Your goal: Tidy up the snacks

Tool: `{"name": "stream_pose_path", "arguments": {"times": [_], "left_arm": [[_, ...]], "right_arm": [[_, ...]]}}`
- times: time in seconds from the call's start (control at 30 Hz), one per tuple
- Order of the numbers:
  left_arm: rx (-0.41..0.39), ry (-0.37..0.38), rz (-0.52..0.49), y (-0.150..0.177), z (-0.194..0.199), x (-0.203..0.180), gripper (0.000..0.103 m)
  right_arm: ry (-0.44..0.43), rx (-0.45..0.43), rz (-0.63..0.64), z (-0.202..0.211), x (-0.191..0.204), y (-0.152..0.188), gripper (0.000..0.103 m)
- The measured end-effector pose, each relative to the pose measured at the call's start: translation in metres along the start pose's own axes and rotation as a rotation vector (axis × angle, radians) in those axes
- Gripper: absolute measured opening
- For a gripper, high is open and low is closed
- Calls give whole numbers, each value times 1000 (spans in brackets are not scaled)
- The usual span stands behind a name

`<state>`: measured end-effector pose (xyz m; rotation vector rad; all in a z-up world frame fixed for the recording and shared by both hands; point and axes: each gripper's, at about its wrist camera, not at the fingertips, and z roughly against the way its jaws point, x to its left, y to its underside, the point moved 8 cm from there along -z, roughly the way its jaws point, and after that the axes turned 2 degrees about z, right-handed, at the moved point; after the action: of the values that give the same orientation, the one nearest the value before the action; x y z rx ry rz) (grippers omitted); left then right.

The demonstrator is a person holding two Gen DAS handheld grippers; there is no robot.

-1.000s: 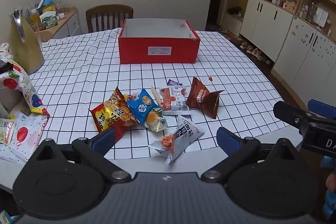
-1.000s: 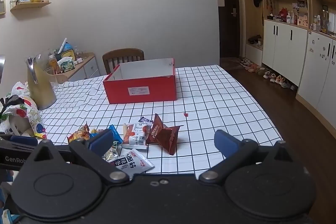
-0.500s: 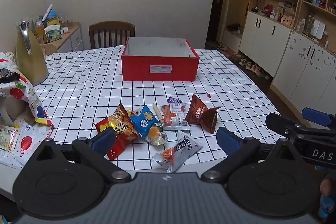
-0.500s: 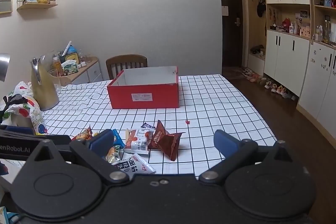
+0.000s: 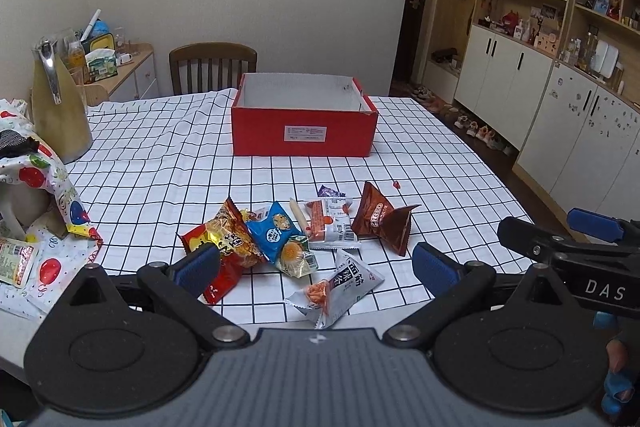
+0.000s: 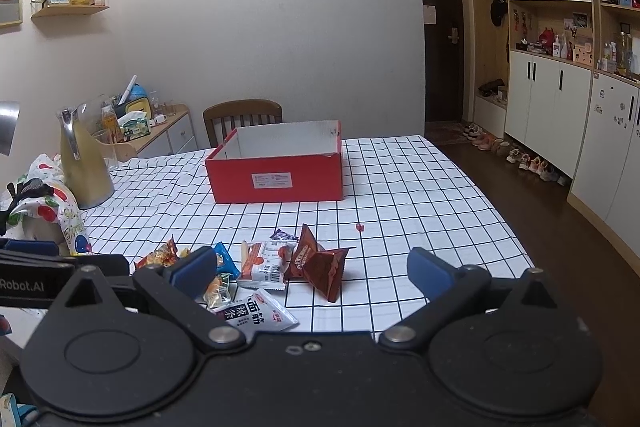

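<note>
Both tongs, left [image 5: 316, 265] and right [image 6: 310, 269], wide and empty, raised and drawn back from the tabletop [image 5: 420, 163] since a second ago, snacks [image 5: 298, 239] untouched at its near edge, box [image 5: 304, 125] beyond empty: sorting not yet begun.

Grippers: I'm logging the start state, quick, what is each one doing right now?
Left gripper: open, holding nothing, above the snack pile.
Right gripper: open, holding nothing.
</note>
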<state>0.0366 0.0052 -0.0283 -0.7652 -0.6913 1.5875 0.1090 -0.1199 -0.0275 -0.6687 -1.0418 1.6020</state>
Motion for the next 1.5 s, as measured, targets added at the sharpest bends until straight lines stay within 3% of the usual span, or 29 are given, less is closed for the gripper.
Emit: {"name": "stream_pose_path", "arguments": {"times": [0.93, 1.5], "left_arm": [[14, -3, -4, 2, -9, -4, 103], [-17, -5, 2, -4, -7, -3, 103]], "right_arm": [[-3, -18, 10, -1, -1, -5, 102], [-4, -51, 28, -1, -2, -9, 103]]}}
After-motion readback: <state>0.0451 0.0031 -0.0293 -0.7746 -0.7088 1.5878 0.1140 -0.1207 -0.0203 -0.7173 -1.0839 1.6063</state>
